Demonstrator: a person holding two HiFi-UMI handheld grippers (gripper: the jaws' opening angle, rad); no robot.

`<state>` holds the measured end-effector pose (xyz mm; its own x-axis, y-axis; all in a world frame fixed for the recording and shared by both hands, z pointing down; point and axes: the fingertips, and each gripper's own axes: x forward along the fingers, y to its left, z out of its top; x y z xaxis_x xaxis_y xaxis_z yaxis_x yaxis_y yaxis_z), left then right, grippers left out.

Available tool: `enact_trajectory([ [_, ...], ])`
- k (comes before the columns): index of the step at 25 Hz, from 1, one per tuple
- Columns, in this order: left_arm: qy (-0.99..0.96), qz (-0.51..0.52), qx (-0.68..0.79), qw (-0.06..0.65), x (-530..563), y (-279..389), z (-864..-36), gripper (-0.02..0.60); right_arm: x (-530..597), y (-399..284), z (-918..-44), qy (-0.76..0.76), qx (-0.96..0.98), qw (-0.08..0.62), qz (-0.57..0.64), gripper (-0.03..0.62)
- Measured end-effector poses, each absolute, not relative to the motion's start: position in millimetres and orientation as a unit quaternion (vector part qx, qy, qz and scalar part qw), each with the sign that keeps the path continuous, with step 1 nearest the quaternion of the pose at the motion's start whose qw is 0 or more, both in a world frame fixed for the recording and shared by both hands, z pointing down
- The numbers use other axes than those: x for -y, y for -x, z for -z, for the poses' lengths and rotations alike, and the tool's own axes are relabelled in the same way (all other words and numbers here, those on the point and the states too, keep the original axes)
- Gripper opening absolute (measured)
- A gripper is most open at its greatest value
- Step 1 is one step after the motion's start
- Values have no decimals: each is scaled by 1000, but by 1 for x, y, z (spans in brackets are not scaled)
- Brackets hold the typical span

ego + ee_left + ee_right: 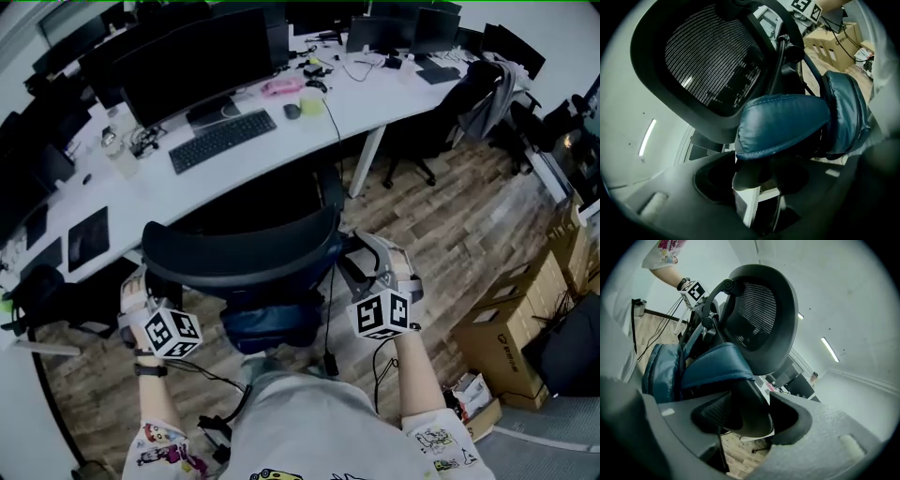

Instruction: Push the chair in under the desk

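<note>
The office chair [239, 258] has a black mesh backrest [712, 61] and a blue cushion [787, 124]. It stands just in front of the white desk [141, 202], with its back towards me. My left gripper [141, 292] is at the backrest's left side and my right gripper [364, 264] at its right side. In the left gripper view the left gripper [754, 183] has a pale, dim part of the chair between its jaws. In the right gripper view the right gripper [750, 416] clamps a black side part of the chair [752, 404]. The chair seat is hidden.
On the desk are a keyboard [222, 141], a monitor [197, 61] and small items. A white desk leg [366, 159] stands right of the chair. Another chair [450, 112] is further right, and cardboard boxes [511, 337] stand on the wooden floor [441, 234] at the right.
</note>
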<state>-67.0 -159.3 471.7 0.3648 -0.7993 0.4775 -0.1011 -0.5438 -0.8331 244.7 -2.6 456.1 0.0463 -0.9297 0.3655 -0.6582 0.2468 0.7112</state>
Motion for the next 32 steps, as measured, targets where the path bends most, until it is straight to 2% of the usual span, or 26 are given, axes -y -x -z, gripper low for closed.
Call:
enact_trajectory([
  [12,733,478,-334,351,148,41,-471,227,26,-283,-452,-563,693,414,177,255],
  [32,726,468,-370,342,228,-23,-469,227,131,-354,-451,-549,702,415,182,259],
])
